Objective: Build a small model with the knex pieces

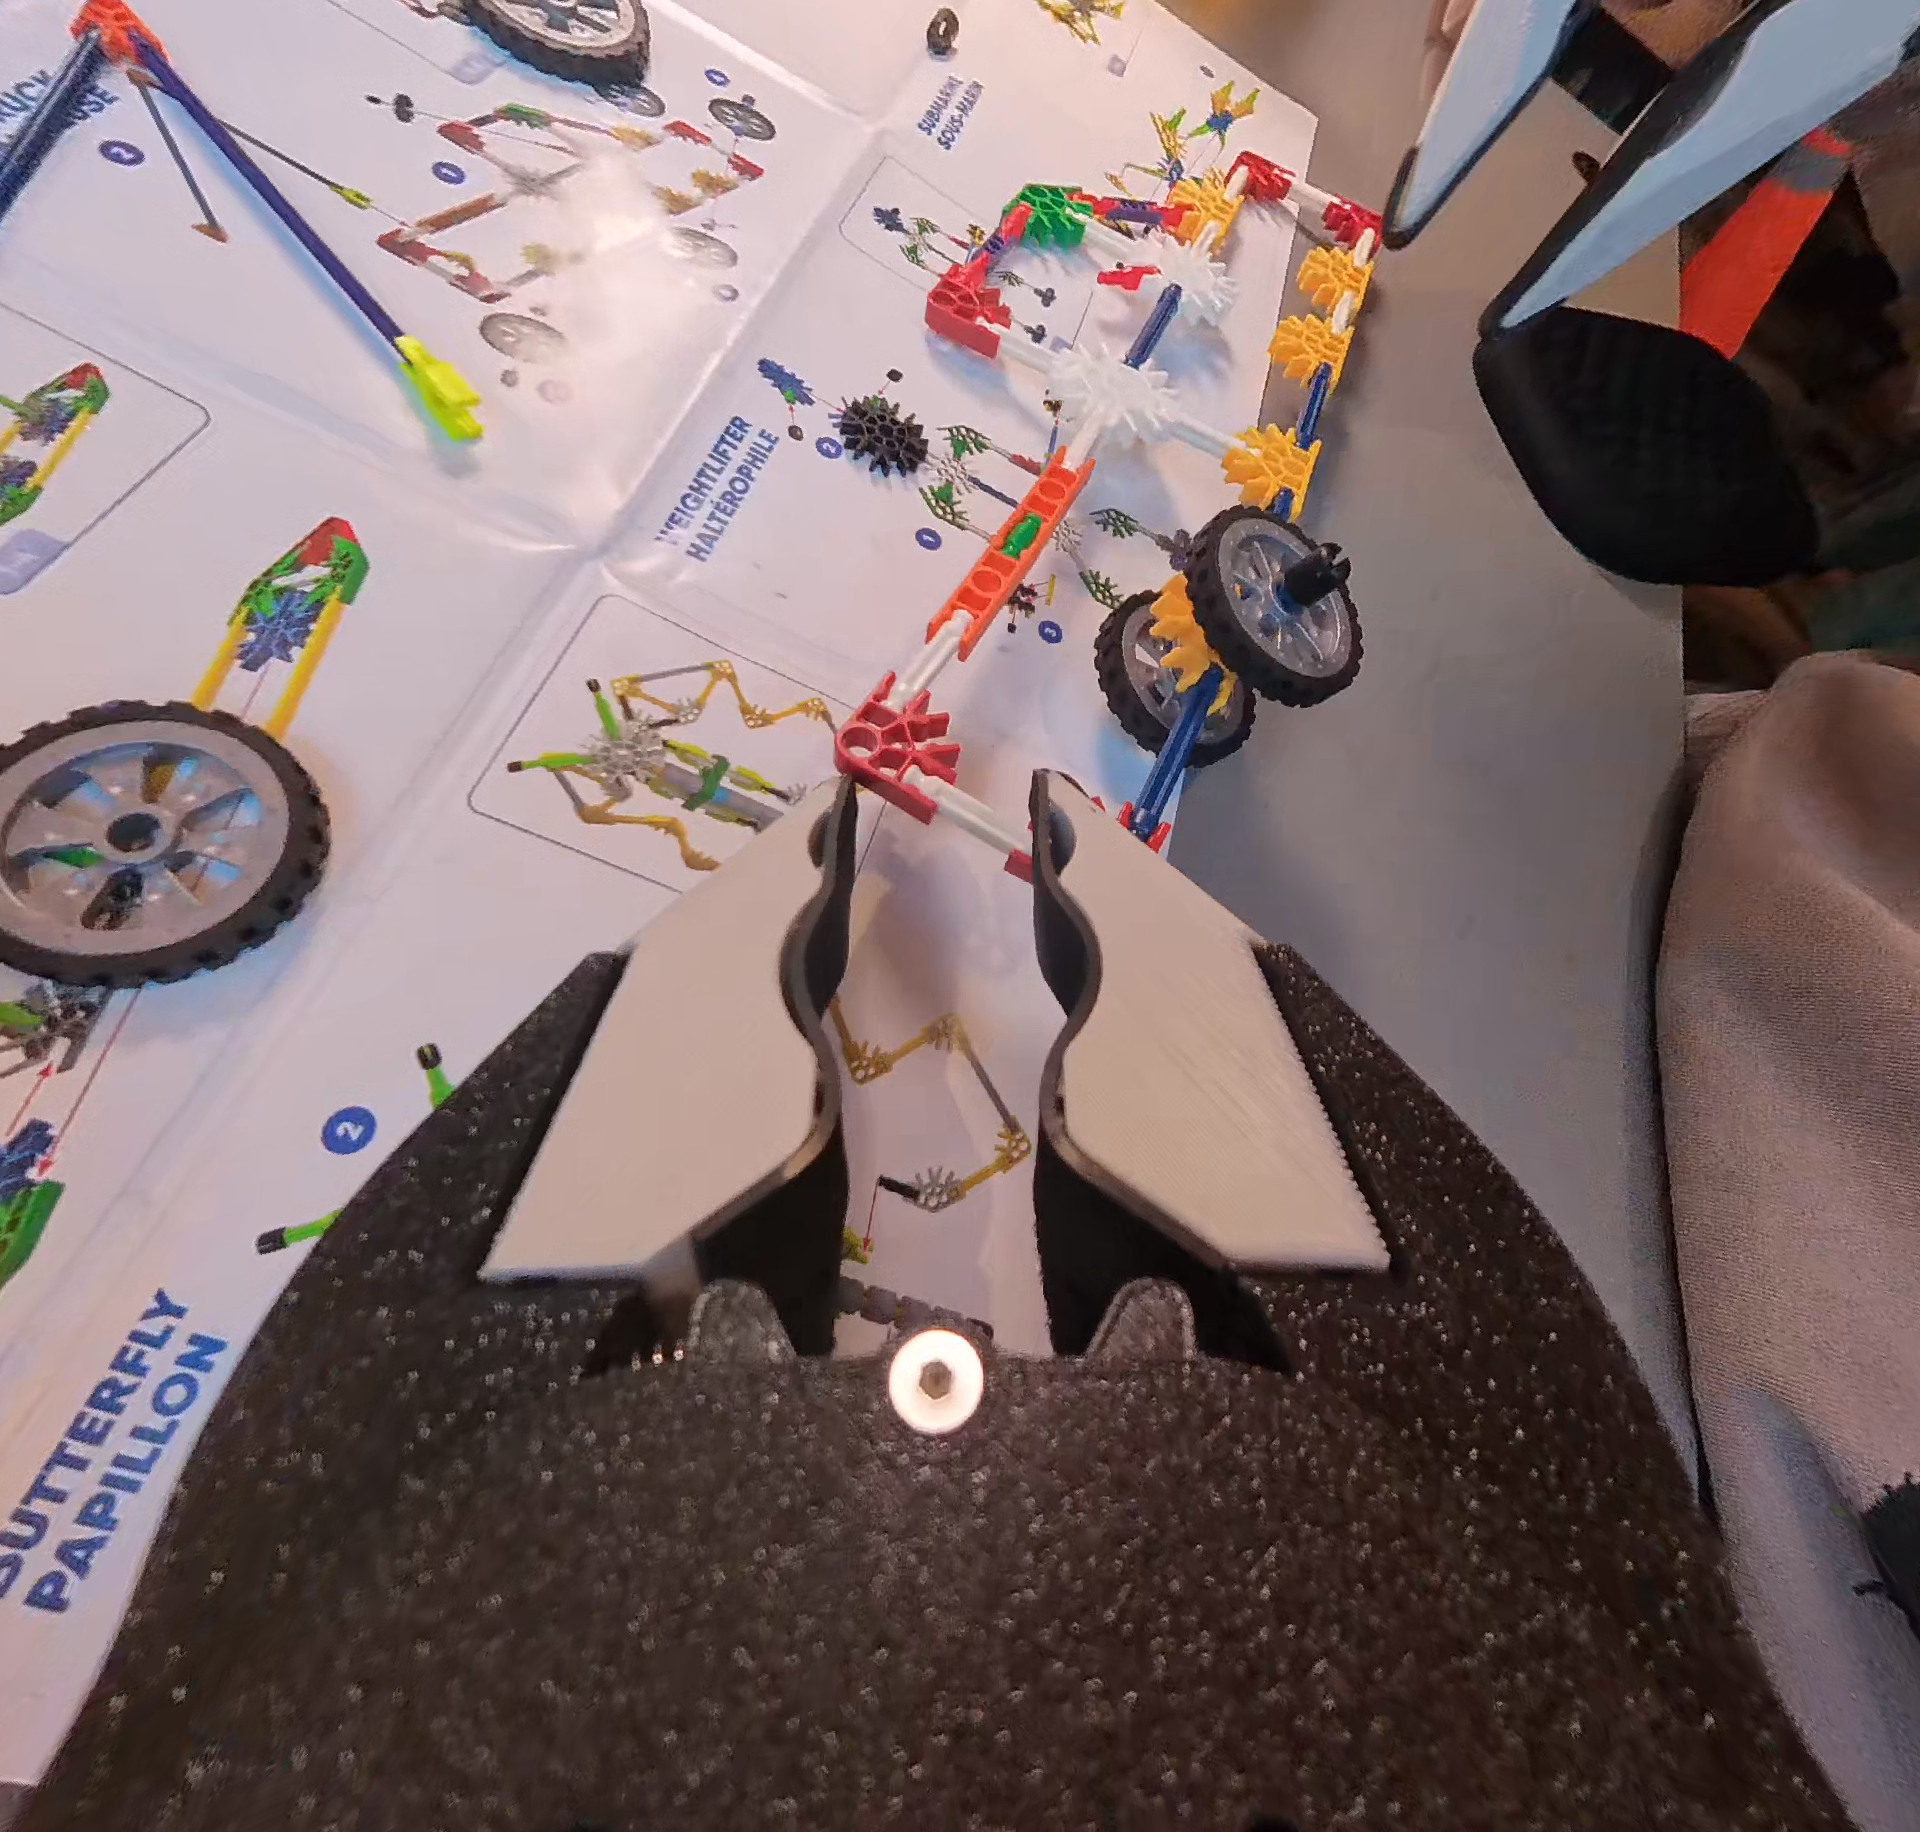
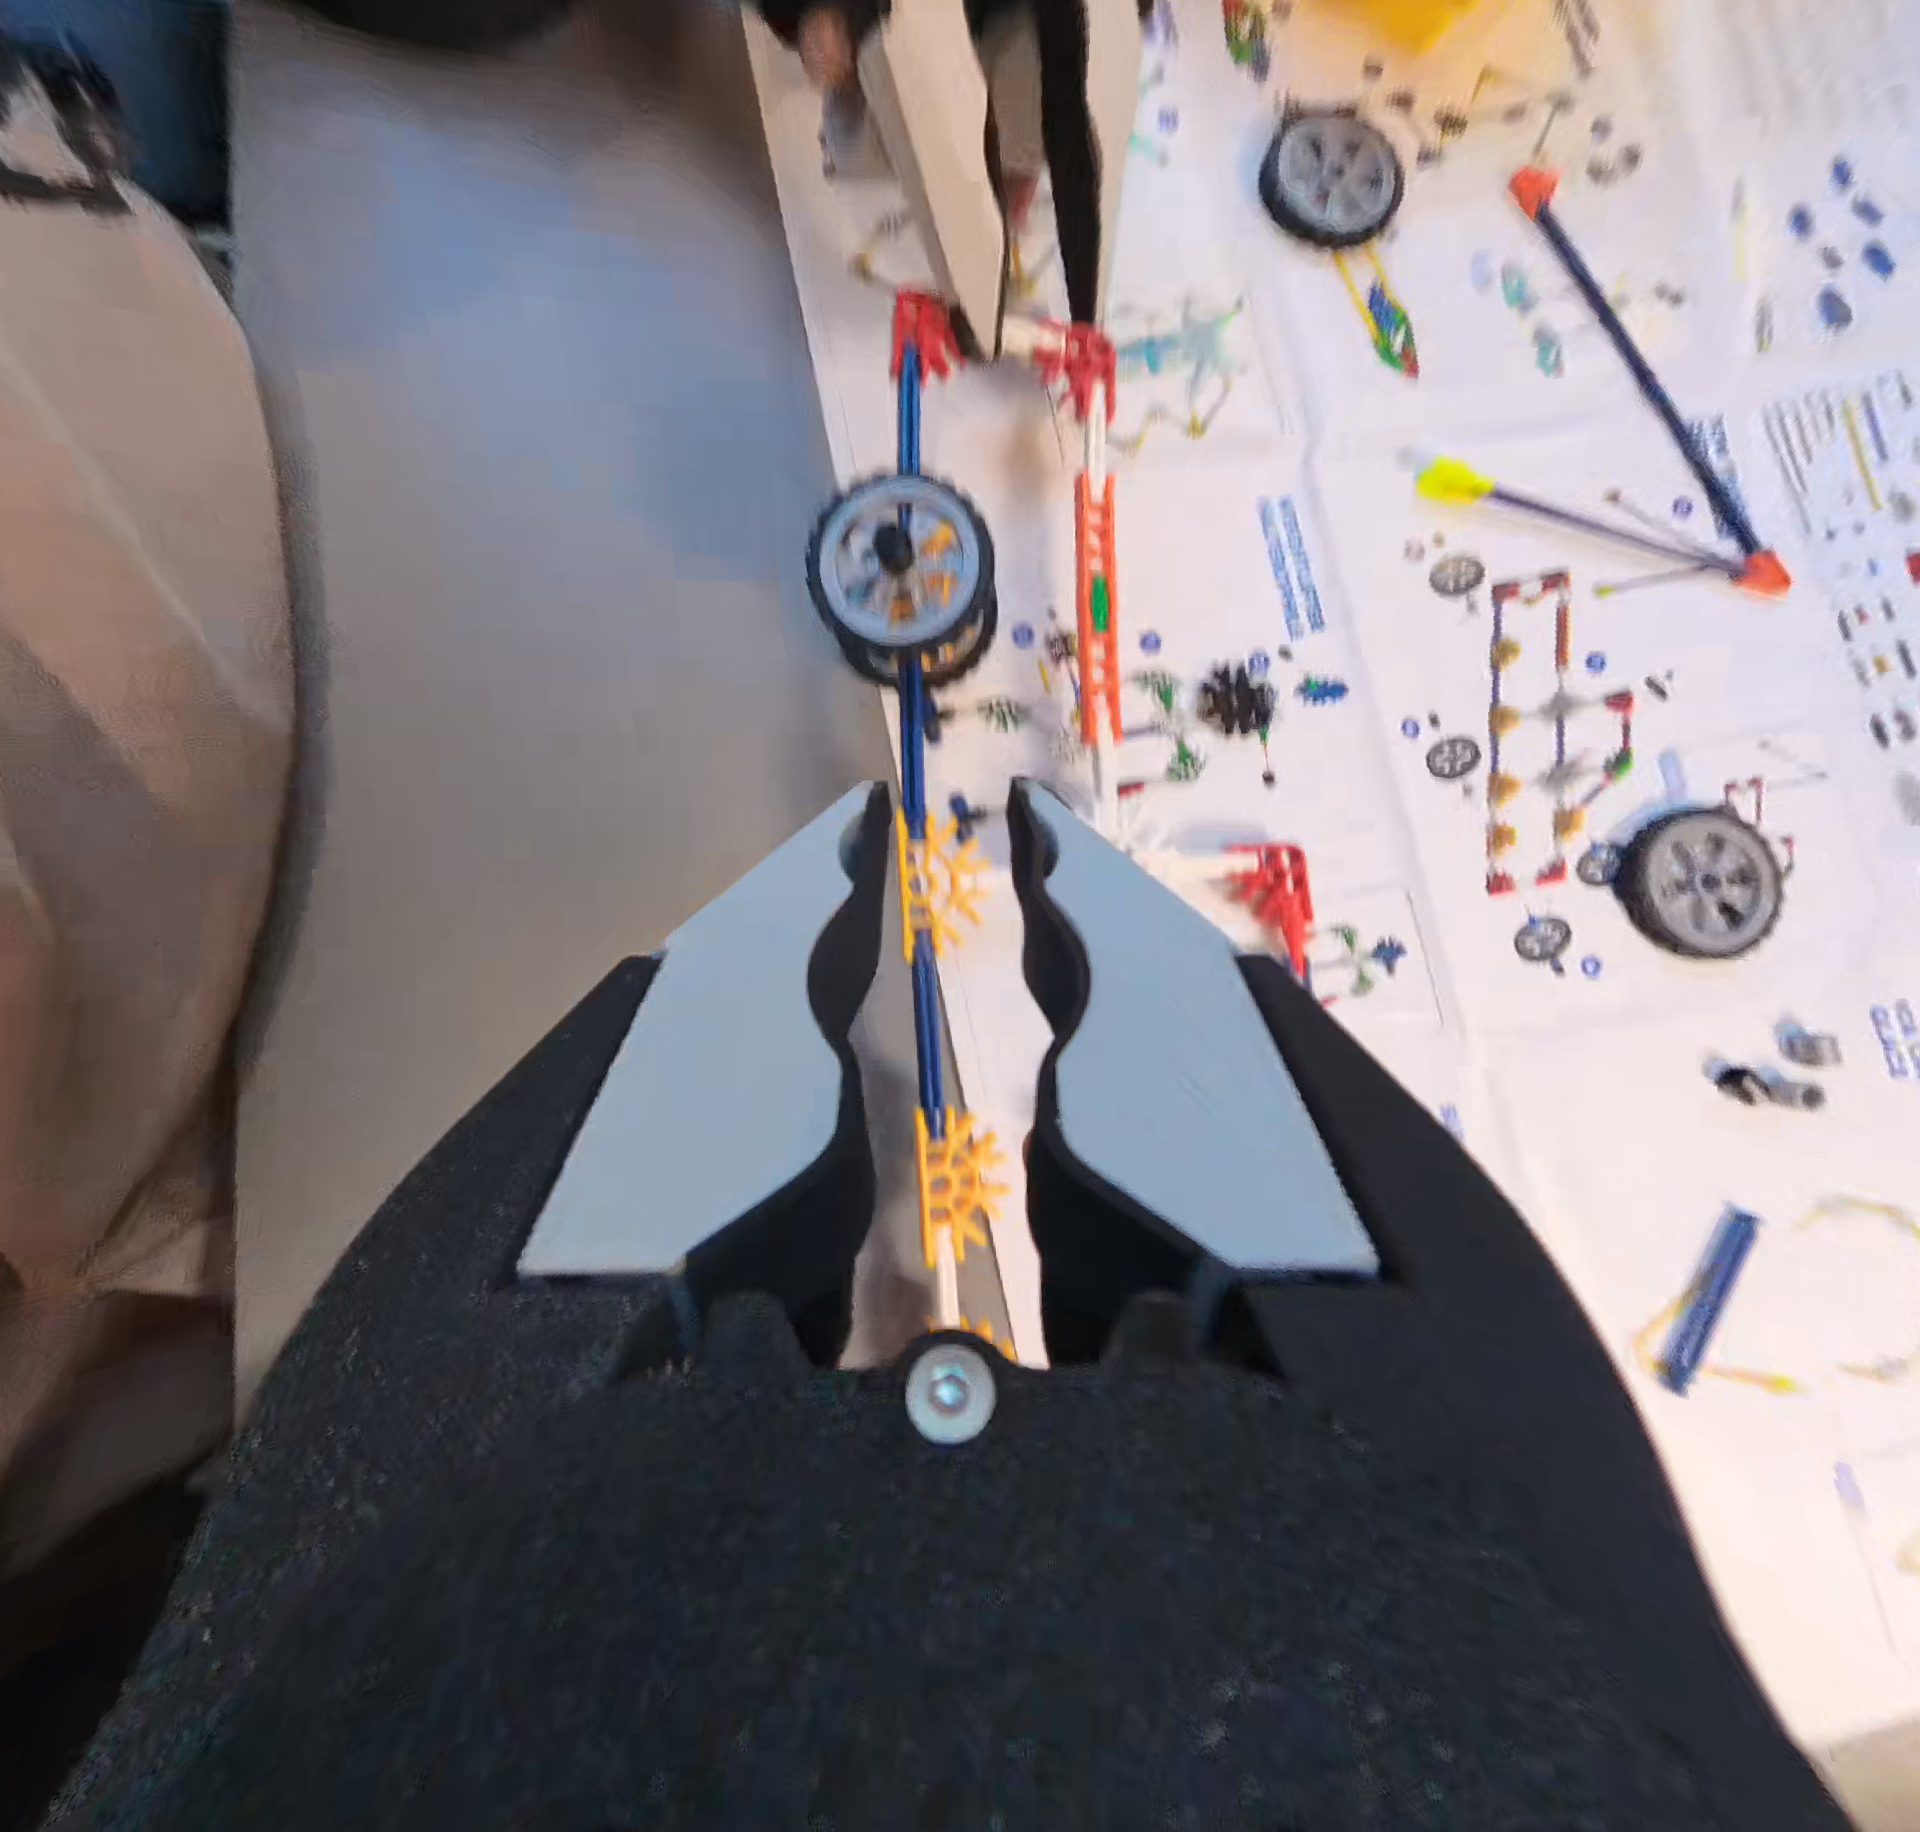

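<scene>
At centre frame, we see both grippers, left gripper (image 1: 940, 795) and right gripper (image 2: 951, 795), parted around the light, snap-jointed toy frame (image 1: 1122, 400), best gripped at its rods.

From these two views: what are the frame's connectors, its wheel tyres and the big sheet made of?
Red connector: looks like moulded hard plastic, solid colour, slight sheen, crisp slots.
Wheel tyre: matte black with a knobby tread, probably rubber or soft plastic; its grey hub looks plastic.
Instruction sheet: printed paper, visible fold creases, glare suggests a glossy coating.
</scene>
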`<state>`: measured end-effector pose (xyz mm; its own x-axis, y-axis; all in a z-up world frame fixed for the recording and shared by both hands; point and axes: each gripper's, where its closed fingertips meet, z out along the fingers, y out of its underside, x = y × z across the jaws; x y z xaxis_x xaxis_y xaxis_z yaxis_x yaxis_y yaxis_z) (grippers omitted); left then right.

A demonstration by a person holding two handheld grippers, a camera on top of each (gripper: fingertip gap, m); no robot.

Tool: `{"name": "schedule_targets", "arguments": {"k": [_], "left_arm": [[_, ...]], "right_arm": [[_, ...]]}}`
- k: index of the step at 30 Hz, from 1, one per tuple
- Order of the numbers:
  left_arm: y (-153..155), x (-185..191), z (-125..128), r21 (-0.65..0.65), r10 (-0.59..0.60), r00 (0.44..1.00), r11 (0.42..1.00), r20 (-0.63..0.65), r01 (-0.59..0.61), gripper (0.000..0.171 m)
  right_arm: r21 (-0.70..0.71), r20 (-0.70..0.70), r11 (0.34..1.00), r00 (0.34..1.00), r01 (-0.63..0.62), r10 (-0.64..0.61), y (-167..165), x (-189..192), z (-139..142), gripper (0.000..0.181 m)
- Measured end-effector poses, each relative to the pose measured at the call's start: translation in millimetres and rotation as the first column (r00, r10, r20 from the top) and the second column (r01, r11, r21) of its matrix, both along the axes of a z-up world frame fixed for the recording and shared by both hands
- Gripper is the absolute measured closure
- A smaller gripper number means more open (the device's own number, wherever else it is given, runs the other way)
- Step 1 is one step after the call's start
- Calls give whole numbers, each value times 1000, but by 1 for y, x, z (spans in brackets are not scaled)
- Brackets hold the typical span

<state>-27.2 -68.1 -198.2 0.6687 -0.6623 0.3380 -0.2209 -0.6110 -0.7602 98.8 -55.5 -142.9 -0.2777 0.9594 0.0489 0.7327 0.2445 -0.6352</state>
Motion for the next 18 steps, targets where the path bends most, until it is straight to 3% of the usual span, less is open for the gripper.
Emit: {"name": "schedule_targets", "arguments": {"k": [5, 9, 13, 18], "left_arm": [[-2, -3, 3, 17, -3, 999, 1000, -33, 4, 139], [7, -8, 24, 217, 31, 994, 976, -105, -7, 137], [-8, 28, 48, 356, -91, 994, 929, -52, 104, 137], [-19, 66, 25, 346, -198, 969, 908, -146, 237, 123]], "right_arm": [[27, 2, 997, 997, -73, 73, -28, -45, 2, 181], [83, 102, 991, 990, -108, 100, -29, -54, -13, 180], [114, 167, 985, 980, -130, 110, -29, -57, -18, 181], [154, 247, 972, 959, -178, 136, -32, -55, -20, 181]]}}
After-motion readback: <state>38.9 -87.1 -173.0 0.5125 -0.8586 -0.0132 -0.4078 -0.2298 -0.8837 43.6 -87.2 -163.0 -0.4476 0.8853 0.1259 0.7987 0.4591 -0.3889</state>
